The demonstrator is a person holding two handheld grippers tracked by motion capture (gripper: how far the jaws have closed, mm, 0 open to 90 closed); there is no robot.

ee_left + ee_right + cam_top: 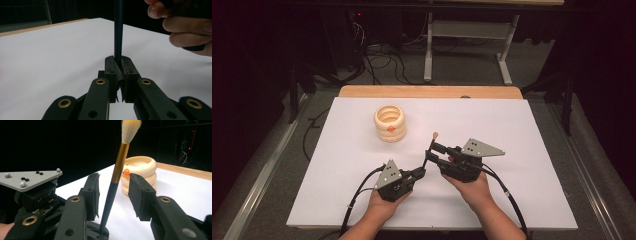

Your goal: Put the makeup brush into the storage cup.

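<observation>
Brush [430,148] between two grippers

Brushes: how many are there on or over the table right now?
1. The brush stands upright near the table's middle, its dark handle tip clamped in the left gripper, bristles up, with the right gripper open around its shaft. The holder may hide others inside.

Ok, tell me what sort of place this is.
Probably a lab recording bench: a white sheet over a wooden table, dark surroundings, loose cables on grey carpet, and a metal frame stand behind.
</observation>
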